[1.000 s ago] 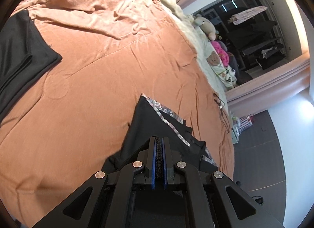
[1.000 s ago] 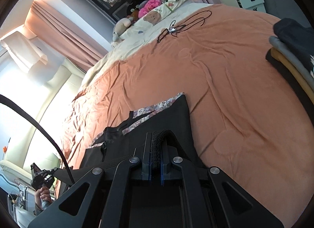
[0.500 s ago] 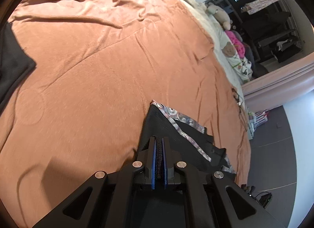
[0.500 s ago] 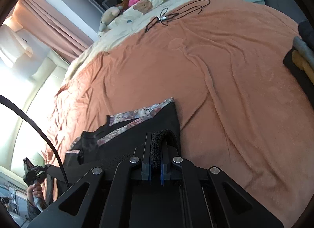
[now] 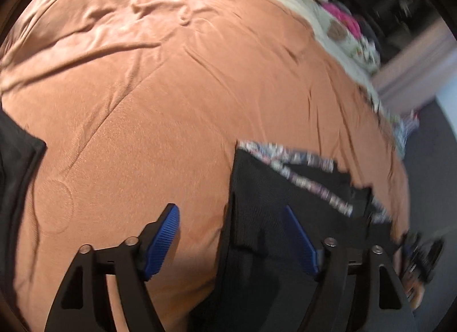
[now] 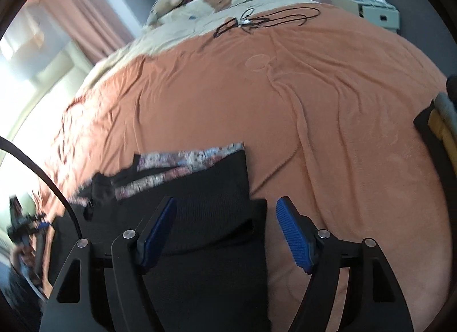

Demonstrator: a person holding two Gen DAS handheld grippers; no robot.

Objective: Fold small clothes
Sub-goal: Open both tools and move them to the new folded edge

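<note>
Both the left gripper (image 5: 231, 232) and right gripper (image 6: 225, 226) are opening, releasing the black garment (image 6: 205, 197) onto the bed (image 6: 314, 120), its fold apparently laid, stacking remaining

left claw (image 5: 231, 235), right claw (image 6: 225, 232): black frames; ribbed blue pads; silver screws

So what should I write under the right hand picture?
Right gripper opening over the black garment on the orange blanket.
</note>
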